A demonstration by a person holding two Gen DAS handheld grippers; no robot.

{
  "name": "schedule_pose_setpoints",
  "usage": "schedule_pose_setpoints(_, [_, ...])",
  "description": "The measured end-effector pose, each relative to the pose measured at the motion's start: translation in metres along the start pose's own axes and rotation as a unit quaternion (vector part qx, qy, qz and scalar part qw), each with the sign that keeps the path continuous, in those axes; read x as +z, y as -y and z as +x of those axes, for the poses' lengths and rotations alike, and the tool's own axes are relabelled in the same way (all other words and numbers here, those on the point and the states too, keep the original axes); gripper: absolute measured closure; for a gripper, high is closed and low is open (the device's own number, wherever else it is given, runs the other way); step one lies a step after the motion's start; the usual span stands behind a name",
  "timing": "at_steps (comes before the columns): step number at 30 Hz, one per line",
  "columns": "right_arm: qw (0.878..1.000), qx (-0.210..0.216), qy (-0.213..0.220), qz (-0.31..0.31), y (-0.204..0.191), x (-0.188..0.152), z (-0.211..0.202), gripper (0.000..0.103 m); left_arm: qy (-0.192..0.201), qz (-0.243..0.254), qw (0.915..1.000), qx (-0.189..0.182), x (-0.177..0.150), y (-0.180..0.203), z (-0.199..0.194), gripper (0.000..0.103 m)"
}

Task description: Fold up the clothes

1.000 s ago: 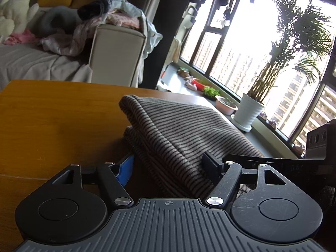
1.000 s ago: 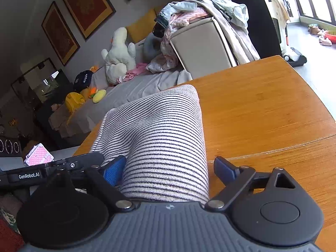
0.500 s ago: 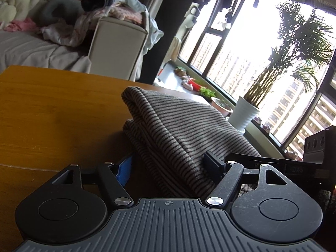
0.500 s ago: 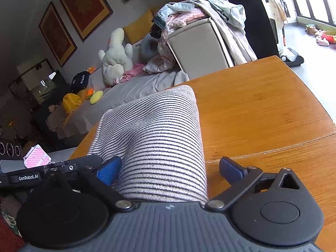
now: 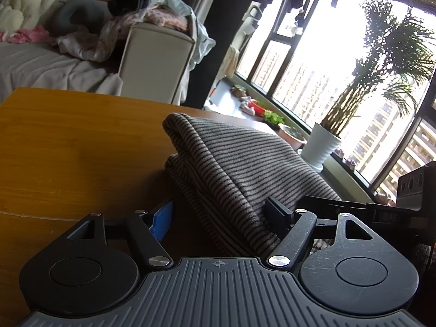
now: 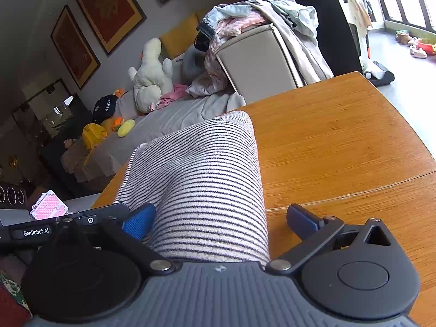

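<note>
A grey striped garment (image 5: 239, 169), folded into a thick bundle, lies on the wooden table (image 5: 68, 147). In the left wrist view its near end sits between the fingers of my left gripper (image 5: 219, 212). The black right finger (image 5: 276, 211) touches the cloth, while the blue left pad (image 5: 162, 218) stands apart from it. In the right wrist view the same garment (image 6: 201, 174) runs between the fingers of my right gripper (image 6: 219, 216), whose jaws are opening. Its left blue pad (image 6: 140, 222) rests against the cloth, and the right pad (image 6: 299, 218) is off it, over the bare table (image 6: 340, 141).
Beyond the table stands a sofa (image 6: 253, 60) with a heap of clothes (image 6: 245, 21) on its arm and a plush toy (image 6: 152, 76). A potted palm (image 5: 321, 147) and small pots line the window sill on the right. Bare wood lies on both sides of the garment.
The right gripper's fingers have spread wider, and its right pad has drawn away from the cloth. The left gripper and the garment have hardly moved.
</note>
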State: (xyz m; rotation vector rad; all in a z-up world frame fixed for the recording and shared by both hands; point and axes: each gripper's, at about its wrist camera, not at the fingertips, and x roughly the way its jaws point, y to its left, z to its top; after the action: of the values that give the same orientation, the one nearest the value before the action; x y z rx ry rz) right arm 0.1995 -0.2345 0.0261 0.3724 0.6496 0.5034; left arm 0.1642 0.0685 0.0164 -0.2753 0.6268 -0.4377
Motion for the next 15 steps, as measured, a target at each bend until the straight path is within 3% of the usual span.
schedule_pose_setpoints(15, [1.000,0.001,0.001,0.002,0.0000,-0.0019,-0.0001,0.000,-0.002,0.003,1.0000,0.006,0.0009,0.0006,0.0012,0.022])
